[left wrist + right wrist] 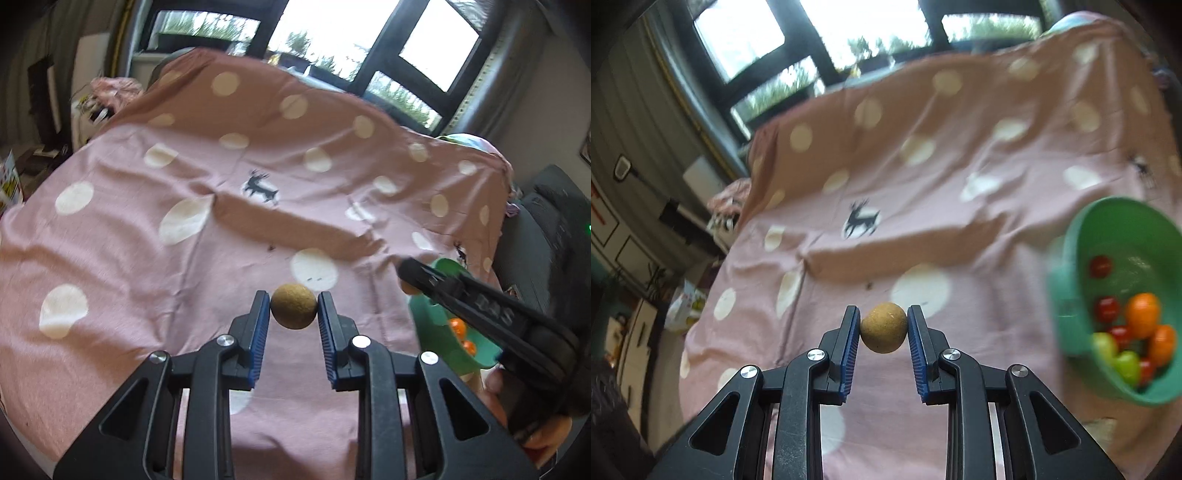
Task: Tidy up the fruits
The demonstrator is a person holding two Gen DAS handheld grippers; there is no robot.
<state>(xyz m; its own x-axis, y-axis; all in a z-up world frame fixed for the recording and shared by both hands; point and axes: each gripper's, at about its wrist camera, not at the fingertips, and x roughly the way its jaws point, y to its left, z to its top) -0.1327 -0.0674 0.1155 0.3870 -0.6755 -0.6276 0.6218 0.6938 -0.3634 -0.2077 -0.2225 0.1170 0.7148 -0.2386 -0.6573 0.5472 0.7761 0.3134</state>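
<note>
Nearest each camera, one round brown fruit is gripped between blue-padded fingers. The left hand-held gripper [294, 308] is closed to the width of a brown fruit [294, 305], both pads touching its sides. The right hand-held gripper [883, 326] is closed in the same manner on a second brown fruit [883, 327]. Both fruits are held clear above the pink spotted cloth [155, 229].

Just beyond, to the right, a green bowl [1075, 236] is seen on the cloth. It already contains orange fruits [1143, 314], small red fruits [1107, 308] and green fruits [1126, 365]. In the left wrist view the bowl is partly hidden behind the right gripper body.

Further out, no loose fruit is visible on the cloth up to the windows [332, 33].

The task is judged to be well advanced: most fruit appears collected, and the two gripped fruits remain to be deposited, presumably in the bowl. Whether other fruit lies out of frame cannot be determined.
</note>
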